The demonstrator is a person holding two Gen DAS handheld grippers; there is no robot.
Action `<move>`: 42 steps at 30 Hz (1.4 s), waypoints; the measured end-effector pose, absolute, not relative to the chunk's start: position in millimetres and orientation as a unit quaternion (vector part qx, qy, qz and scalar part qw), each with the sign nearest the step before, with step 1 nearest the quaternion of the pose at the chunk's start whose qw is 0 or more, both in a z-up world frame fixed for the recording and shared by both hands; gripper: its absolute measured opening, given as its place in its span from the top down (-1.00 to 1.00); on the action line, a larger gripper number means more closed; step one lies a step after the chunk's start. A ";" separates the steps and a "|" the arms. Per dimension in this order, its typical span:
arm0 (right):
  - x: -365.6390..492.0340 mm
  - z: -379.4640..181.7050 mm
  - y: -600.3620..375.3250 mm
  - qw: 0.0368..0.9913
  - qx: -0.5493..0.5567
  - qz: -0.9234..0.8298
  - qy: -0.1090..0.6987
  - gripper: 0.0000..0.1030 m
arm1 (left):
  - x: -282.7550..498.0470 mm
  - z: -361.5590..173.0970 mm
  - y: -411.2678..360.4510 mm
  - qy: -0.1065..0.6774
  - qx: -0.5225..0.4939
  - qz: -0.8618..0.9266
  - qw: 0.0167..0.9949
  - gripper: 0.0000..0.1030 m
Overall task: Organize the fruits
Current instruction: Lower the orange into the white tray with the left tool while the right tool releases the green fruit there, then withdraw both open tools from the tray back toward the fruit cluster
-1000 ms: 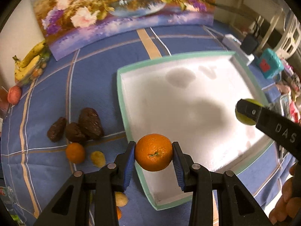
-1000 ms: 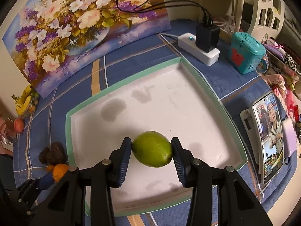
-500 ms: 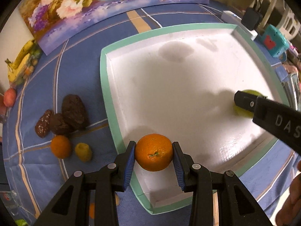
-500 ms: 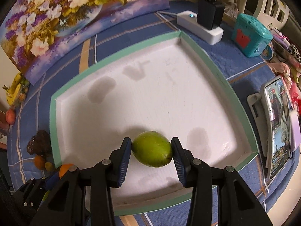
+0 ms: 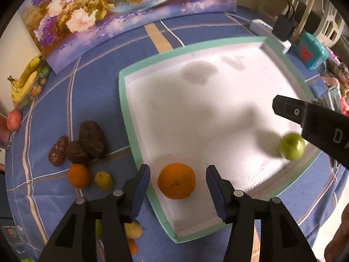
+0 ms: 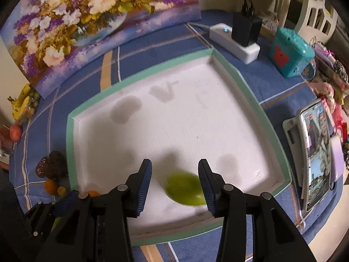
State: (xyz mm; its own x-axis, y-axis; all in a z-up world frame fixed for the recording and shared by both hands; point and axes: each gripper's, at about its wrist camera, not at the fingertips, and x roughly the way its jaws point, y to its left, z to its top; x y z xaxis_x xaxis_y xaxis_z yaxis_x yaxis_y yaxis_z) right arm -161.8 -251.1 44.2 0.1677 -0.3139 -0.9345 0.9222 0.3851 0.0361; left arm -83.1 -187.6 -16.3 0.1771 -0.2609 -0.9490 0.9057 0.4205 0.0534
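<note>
Your left hand-held gripper (image 5: 177, 182) has its jaws spread wide, with the orange (image 5: 176, 180) lying between them and touching neither pad; it sits on the white floor of the tray (image 5: 125, 109), close to the near-left corner. Your right hand-held gripper (image 6: 174, 179) is likewise apart, and the green fruit (image 6: 185, 189) lies blurred on the tray floor between its fingers, close against the right pad. In the left wrist view that same green fruit (image 5: 291, 146) shows near the tray's near-right rim, just under the right hand-held gripper's black finger.

The tray is a shallow white box with a green rim, and these two fruits are all it holds; grey stains mark its far half.

On the blue counter (image 5: 87, 91) just left of the tray, outside it, lie a smaller orange (image 5: 79, 176) and a small yellow fruit (image 5: 104, 180) side by side, and just beyond them three dark brown fruits (image 5: 91, 139) bunched together. More small yellow and orange fruits (image 5: 133, 229) peek out beneath your left hand-held gripper.

Farther left, at the counter's edge, a red fruit (image 5: 14, 119) rests, and beyond it a bunch of bananas (image 5: 25, 83) lies against the flower painting (image 5: 113, 6).

Past the tray's far-right corner stand a white power strip (image 6: 234, 41) and a teal box (image 6: 291, 52); a phone (image 6: 315, 150) lies right of the tray.
</note>
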 end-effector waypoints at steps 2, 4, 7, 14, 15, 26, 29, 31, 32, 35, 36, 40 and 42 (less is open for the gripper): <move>-160.5 53.7 -249.7 0.698 0.321 -0.449 0.456 0.12 | -79.0 -7.5 -183.5 0.484 0.321 -0.421 0.696 -0.11; -159.9 63.1 -248.1 0.706 0.315 -0.450 0.447 0.12 | -71.9 0.2 -178.9 0.485 0.310 -0.416 0.704 -0.11; -159.8 76.9 -244.9 0.716 0.309 -0.451 0.434 0.12 | -54.3 10.6 -171.3 0.488 0.286 -0.402 0.720 -0.11; -158.5 94.0 -237.8 0.727 0.297 -0.454 0.420 0.12 | -5.8 30.0 -138.2 0.506 0.216 -0.360 0.754 -0.11; -158.5 94.8 -236.6 0.728 0.296 -0.454 0.420 0.12 | 4.2 30.8 -132.6 0.508 0.207 -0.352 0.759 -0.11; -152.5 93.7 -231.4 0.731 0.293 -0.447 0.425 0.12 | 69.9 38.0 -68.1 0.520 0.137 -0.264 0.800 -0.11; -148.3 92.4 -228.7 0.732 0.291 -0.443 0.428 0.12 | 80.5 39.0 -53.4 0.523 0.124 -0.245 0.807 -0.21; -143.6 91.1 -226.4 0.734 0.289 -0.439 0.430 0.12 | 84.6 40.5 -45.2 0.523 0.119 -0.234 0.811 -0.26; -141.0 90.4 -225.1 0.735 0.287 -0.437 0.432 0.12 | 87.6 40.8 -40.5 0.524 0.117 -0.227 0.813 -0.30; -130.6 88.0 -219.2 0.737 0.281 -0.429 0.439 0.12 | 93.4 42.1 -30.3 0.520 0.117 -0.210 0.820 -0.55; -126.5 87.2 -217.2 0.738 0.280 -0.426 0.442 0.12 | 94.7 42.6 -27.8 0.517 0.119 -0.204 0.823 -0.67; -107.6 84.0 -207.1 0.745 0.273 -0.410 0.450 -0.18 | 99.6 44.7 -17.5 0.509 0.126 -0.187 0.831 -0.89; -96.9 82.2 -201.0 0.749 0.267 -0.400 0.456 -0.20 | 102.3 45.6 -12.1 0.505 0.127 -0.181 0.834 -0.95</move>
State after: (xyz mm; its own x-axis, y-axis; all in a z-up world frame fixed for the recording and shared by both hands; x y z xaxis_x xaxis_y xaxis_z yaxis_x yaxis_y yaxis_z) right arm -96.9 -201.0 82.2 0.2639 -0.3561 -0.8964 0.8423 0.5378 0.0343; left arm 102.3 -12.1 45.6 0.4245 -0.1746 -0.8884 0.4307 0.9021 0.0285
